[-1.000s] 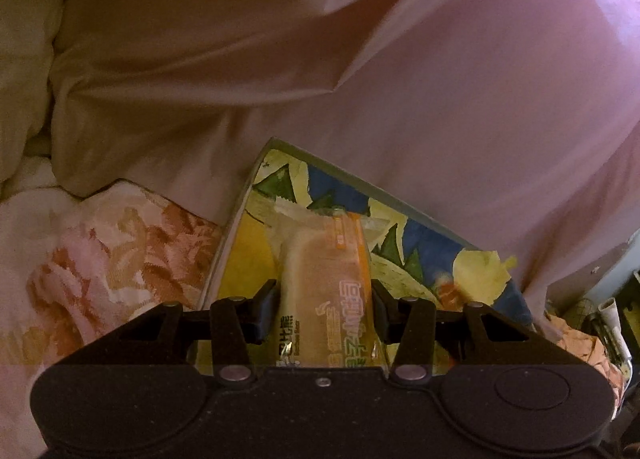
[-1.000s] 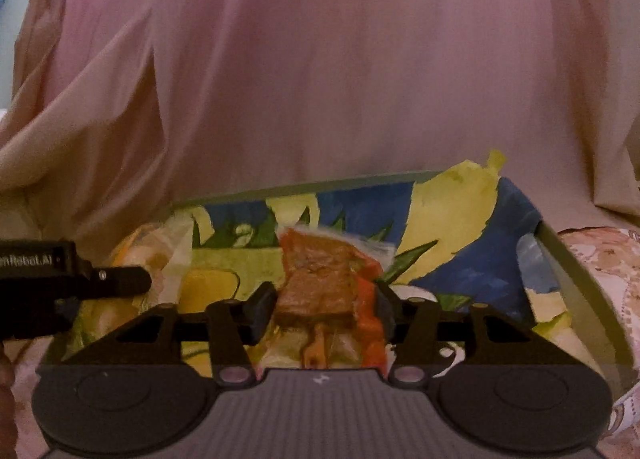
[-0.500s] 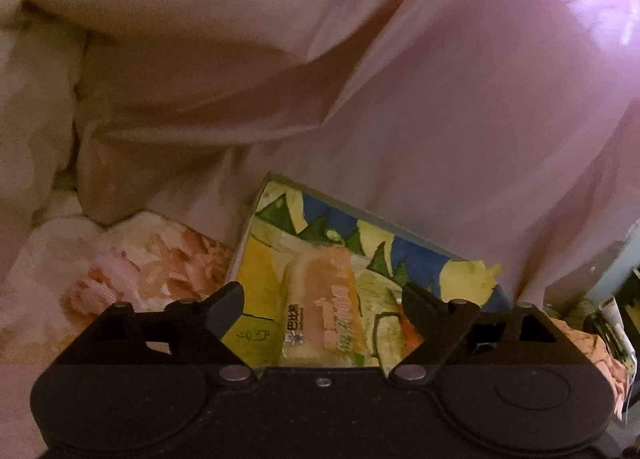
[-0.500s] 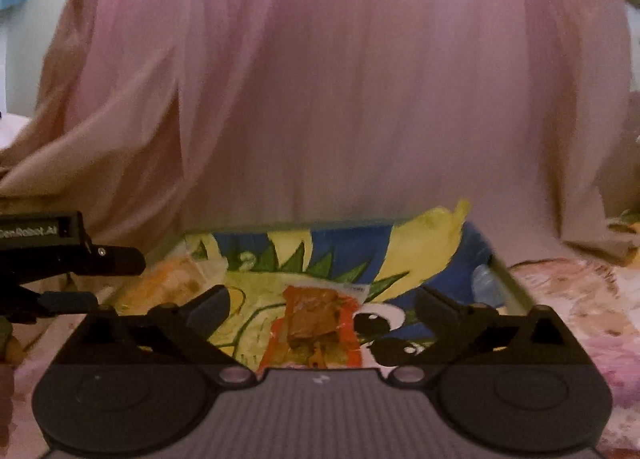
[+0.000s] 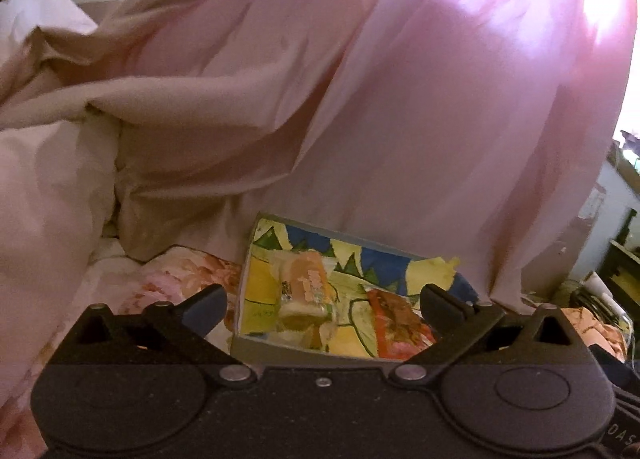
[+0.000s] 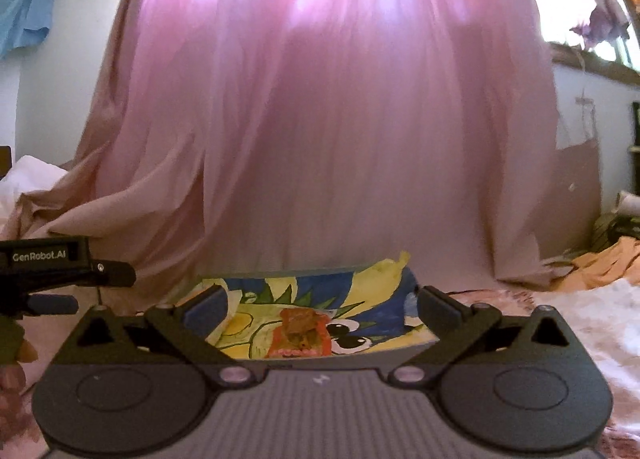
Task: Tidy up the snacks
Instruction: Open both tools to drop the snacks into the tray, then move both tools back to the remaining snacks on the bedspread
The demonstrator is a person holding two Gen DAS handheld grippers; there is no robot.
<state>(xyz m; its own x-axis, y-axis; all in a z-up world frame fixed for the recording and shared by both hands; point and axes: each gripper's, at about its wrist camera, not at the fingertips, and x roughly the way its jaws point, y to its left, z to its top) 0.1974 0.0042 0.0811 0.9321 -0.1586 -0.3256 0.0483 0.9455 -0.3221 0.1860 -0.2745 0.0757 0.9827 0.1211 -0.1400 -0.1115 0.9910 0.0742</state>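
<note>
Your left gripper [image 5: 323,301] has just been opening and stands empty; the orange-wrapped cake [image 5: 306,291] lies by the cartoon-printed tray's [image 5: 280,347] left edge. Your right gripper [image 6: 320,305], likewise just opened, holds nothing; the red snack packet [image 6: 302,333] lies mid-tray.

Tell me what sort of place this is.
Most likely a bedroom, with the work done on a bed. A floral bedspread and rumpled pale bedding lie under and beside the snack box, and a long pink curtain hangs over a lit window behind it.
</note>
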